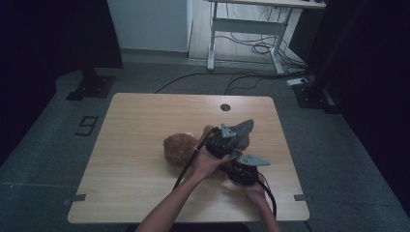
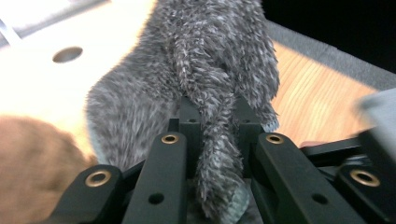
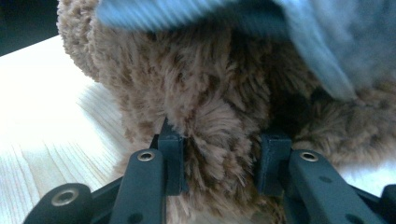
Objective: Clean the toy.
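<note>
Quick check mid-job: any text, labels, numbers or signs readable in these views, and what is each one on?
"9": a dark taped numeral on the grey floor left of the table, seen in the high view.
No tag, brand or print can be read on the grey plush piece, the brown plush toy or either gripper.

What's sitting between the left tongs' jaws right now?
A strip of the grey furry fabric: in the left gripper view it runs down between the two jaws of the left tongs, which are closed on it. Brown plush toy sits alongside.
</note>
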Available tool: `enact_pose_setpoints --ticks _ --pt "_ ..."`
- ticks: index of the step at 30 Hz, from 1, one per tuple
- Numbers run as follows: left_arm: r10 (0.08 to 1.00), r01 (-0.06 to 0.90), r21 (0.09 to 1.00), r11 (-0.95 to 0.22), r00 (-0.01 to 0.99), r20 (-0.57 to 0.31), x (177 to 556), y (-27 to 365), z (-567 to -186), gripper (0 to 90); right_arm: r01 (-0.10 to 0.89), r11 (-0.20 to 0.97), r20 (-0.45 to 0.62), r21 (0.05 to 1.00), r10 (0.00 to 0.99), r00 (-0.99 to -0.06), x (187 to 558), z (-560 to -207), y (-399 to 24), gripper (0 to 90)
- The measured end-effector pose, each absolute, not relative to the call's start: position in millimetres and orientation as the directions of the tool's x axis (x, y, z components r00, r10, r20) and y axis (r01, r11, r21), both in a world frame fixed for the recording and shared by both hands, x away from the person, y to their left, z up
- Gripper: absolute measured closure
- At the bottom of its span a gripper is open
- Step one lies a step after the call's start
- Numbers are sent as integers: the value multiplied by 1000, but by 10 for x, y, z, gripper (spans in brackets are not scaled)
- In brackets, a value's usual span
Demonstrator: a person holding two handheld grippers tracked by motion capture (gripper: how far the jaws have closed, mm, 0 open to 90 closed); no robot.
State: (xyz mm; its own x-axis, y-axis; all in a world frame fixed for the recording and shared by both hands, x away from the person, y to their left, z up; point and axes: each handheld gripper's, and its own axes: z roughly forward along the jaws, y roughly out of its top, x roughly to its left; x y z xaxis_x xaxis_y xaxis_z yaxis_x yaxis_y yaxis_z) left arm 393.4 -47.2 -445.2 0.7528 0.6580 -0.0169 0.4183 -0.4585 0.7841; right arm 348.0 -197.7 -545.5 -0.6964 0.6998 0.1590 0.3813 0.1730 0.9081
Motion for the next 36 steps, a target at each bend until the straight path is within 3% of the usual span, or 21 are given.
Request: enact_pose_setpoints --ticks 4,8,25,36 --pt "665 433 799 -417 745 -57 3942 -392 -4564 792 388 177 162 904 699 -697 3483 -5466 -1991 620" --pt "672 417 794 -442 741 -15 3885 -314 -4513 791 387 185 155 903 700 -697 3477 -5459 -1976 620" --pt "737 450 812 -372 675 -36 3846 393 -4554 793 388 186 156 902 699 -698 3489 -5457 -1972 620" --pt "739 419 831 -366 674 -15 3690 617 -4507 794 389 194 155 900 692 -705 3484 -5453 -1963 619"
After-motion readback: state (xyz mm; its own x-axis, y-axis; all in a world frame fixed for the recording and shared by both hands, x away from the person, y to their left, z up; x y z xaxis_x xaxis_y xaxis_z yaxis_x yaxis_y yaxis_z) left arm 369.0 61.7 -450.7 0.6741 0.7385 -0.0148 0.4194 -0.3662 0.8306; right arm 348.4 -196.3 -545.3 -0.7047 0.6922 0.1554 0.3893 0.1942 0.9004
